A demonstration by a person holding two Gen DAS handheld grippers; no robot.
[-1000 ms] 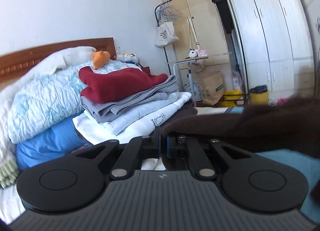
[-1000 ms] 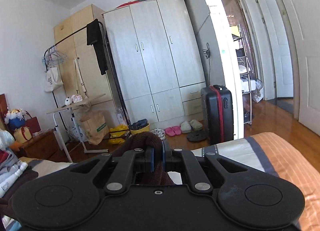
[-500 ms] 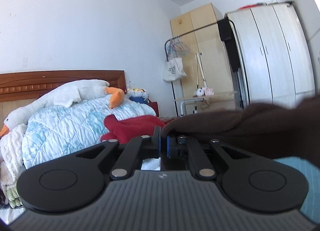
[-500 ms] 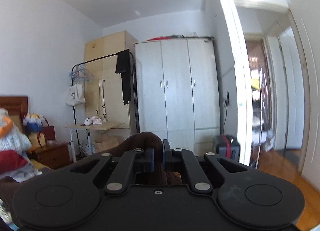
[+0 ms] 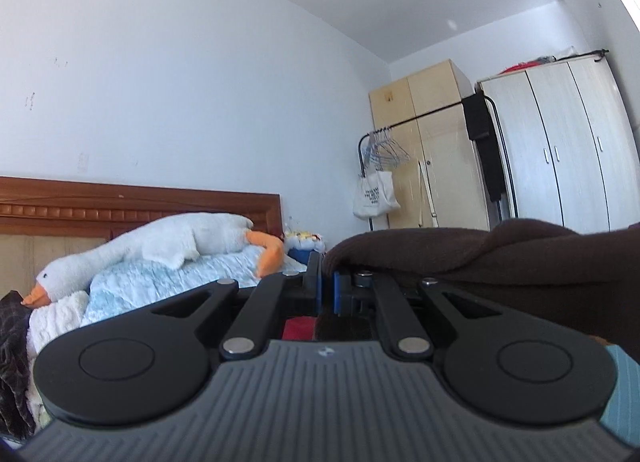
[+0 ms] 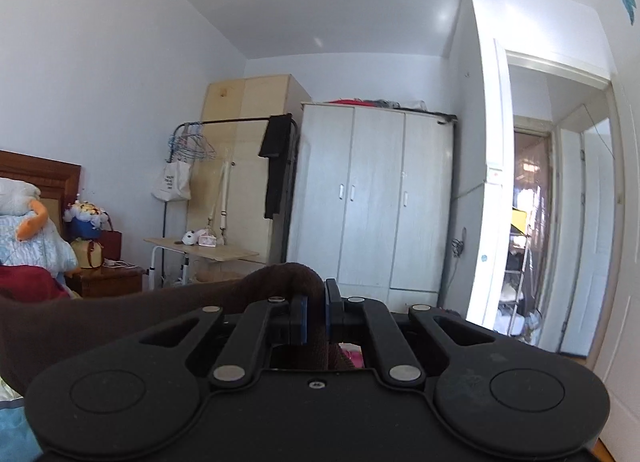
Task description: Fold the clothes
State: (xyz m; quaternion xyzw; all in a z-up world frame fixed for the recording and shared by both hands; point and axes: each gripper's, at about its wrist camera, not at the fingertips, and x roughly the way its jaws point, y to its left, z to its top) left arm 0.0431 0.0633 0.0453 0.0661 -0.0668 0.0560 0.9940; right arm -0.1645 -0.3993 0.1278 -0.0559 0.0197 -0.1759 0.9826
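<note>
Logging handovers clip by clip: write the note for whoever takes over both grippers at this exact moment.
Left gripper: shut on one edge of the brown garment.
Right gripper: shut on the same brown garment, which stretches between the two and is held in the air.
Dark red garment lies on the bed beside the blue quilt and plush goose.
Done: garment gripped at two points and held up.
Left: lay it flat, fold it, probably place it with the other clothes.
</note>
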